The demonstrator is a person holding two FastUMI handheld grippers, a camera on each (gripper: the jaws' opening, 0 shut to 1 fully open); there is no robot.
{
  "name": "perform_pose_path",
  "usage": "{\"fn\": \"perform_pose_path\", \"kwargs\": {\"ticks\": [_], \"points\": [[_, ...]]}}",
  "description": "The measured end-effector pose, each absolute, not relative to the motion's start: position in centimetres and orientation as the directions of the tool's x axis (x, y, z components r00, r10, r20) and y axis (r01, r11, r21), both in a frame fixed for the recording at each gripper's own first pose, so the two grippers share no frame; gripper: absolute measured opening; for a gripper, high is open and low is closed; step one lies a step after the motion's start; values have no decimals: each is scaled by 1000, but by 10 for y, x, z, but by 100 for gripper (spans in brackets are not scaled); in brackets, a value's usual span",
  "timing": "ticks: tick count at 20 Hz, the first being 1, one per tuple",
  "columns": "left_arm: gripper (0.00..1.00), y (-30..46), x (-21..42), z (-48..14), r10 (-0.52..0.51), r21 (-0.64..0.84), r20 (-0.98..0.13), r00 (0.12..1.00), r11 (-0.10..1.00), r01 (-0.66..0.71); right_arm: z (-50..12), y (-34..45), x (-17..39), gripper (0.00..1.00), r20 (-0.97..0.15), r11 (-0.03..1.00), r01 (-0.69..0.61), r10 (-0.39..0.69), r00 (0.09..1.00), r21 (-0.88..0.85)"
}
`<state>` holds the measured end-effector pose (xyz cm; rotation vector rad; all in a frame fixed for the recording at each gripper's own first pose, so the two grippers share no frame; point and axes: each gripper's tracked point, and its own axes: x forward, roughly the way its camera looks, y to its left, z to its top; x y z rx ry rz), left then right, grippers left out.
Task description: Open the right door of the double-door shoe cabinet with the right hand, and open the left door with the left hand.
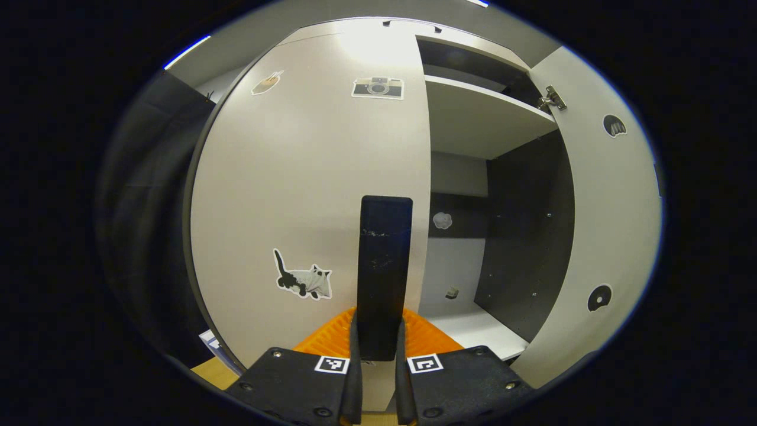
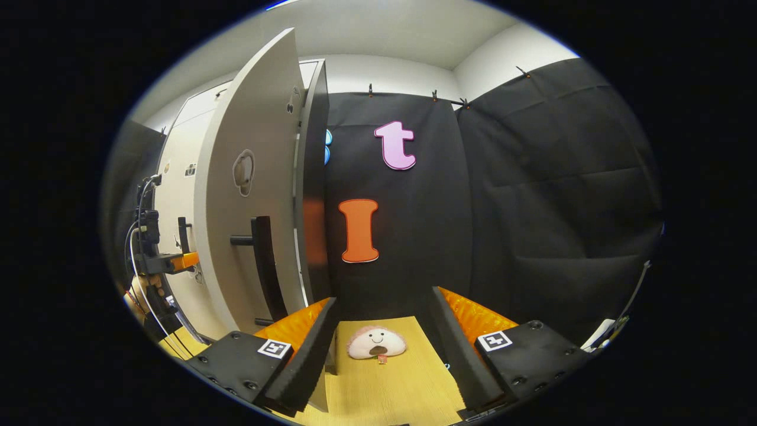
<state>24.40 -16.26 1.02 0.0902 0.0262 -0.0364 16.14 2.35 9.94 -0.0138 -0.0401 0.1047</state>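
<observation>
A: How does the shoe cabinet look?
B: The right door stands swung open, baring a shelf; the left door is shut, with a cat sticker.
A: Anything hidden?
B: The left handle has its lower end covered.
A: The grippers?
B: The left gripper has its fingers pinching that handle; the right gripper has its fingers spread, over the worktop.

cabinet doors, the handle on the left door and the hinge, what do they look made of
Left door: likely laminated board, smooth matte pale surface with a soft light patch near the top. Handle: dark matte bar, plastic or coated metal, faintly scuffed; the left gripper is shut on it. Hinge on the right door: shiny silvery metal.
</observation>
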Motion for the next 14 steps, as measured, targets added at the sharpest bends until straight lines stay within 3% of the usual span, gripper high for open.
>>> {"fn": "perform_pose_path", "kwargs": {"ticks": [3, 4, 5, 6, 8, 9, 10, 11, 14], "points": [[16, -162, 242, 9, -30, 116, -43, 999, 993, 34, 99, 28, 159, 99, 36, 991, -131, 132, 991, -15], [16, -161, 239, 9, -32, 110, -44, 999, 993, 37, 99, 30, 158, 92, 36, 990, -142, 142, 989, -15], [15, -160, 237, 8, -35, 101, -43, 998, 994, 39, 99, 32, 158, 92, 40, 988, -153, 153, 987, -15], [15, -159, 233, 8, -33, 96, -40, 999, 995, 37, 100, 33, 157, 99, 43, 987, -158, 159, 986, -15], [15, -157, 226, 8, -25, 103, -38, 999, 994, 29, 100, 36, 154, 99, 41, 987, -158, 158, 987, -13], [15, -156, 219, 11, -31, 103, -38, 999, 994, 35, 100, 37, 149, 92, 41, 987, -159, 159, 986, -12], [15, -155, 214, 12, -42, 96, -36, 998, 994, 46, 103, 41, 143, 92, 48, 987, -160, 160, 986, -13], [15, -153, 209, 11, -61, 87, -34, 998, 994, 63, 106, 42, 140, 99, 60, 989, -150, 151, 987, -17], [15, -148, 193, 12, -107, 83, -34, 994, 991, 109, 113, 48, 129, 99, 81, 993, -116, 118, 990, -30]]}}
